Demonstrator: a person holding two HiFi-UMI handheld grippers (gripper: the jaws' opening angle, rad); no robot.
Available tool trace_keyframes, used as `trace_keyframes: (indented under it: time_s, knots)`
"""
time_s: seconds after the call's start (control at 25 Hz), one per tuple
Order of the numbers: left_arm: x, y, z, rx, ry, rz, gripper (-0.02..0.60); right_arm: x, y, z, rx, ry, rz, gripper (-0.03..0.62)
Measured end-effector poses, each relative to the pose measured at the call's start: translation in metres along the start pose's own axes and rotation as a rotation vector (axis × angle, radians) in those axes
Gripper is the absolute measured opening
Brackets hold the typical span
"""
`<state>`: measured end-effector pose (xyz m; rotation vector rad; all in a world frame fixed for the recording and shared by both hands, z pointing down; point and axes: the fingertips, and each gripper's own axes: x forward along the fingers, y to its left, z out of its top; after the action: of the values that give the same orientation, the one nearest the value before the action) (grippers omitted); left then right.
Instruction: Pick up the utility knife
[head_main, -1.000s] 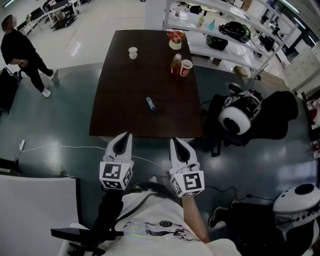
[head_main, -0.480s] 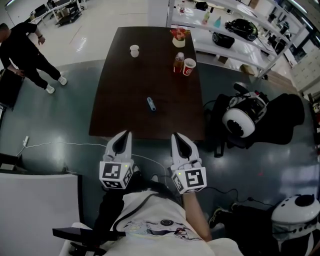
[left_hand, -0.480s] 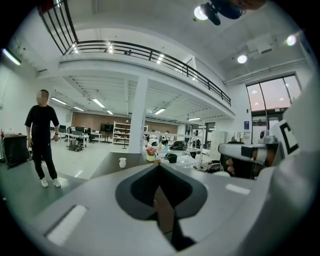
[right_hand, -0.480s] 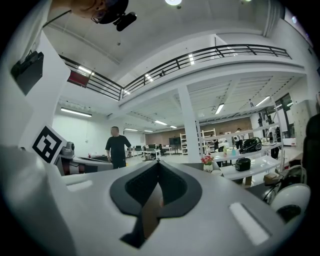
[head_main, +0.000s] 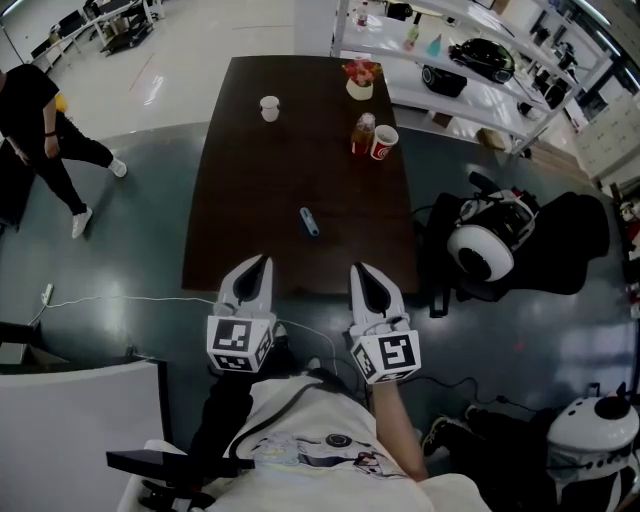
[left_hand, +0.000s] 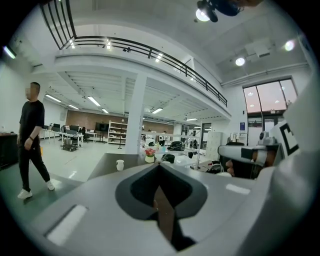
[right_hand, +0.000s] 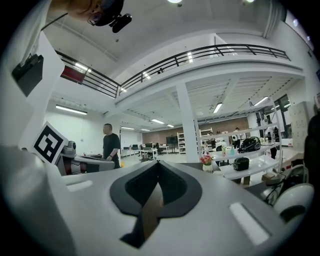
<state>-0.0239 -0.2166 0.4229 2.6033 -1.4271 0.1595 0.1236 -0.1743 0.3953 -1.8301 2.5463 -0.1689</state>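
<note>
A small blue utility knife lies near the middle of the dark brown table. My left gripper and my right gripper hang side by side at the table's near edge, short of the knife and not touching it. Both point forward along the table. In the left gripper view the left gripper has its jaws pressed together with nothing between them. The right gripper looks the same in the right gripper view, shut and empty. The knife is hidden in both gripper views.
At the table's far end stand a white cup, a flower pot, a bottle and a red cup. A person walks at the far left. White shelving stands at the right, helmets and a cable lie on the floor.
Both grippers have moved forward to the table's near edge, still shut. The person at the left has walked on.
</note>
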Motion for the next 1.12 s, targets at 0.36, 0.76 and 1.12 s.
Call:
trace_keyframes:
  time_s: [0.36,0.76,1.12]
  knots:
    - [0.034,0.045,-0.012,-0.030,0.064,-0.048,-0.002,0.051,0.005,-0.015,0.030,0.047,-0.027,0.002]
    - [0.060,0.066,-0.040,-0.090,0.156,-0.087,-0.002,0.077,-0.003,-0.039,0.070,0.123,-0.063,0.002]
    - [0.090,0.082,-0.102,-0.146,0.339,-0.048,-0.002,0.100,-0.023,-0.091,0.135,0.256,-0.019,0.002]
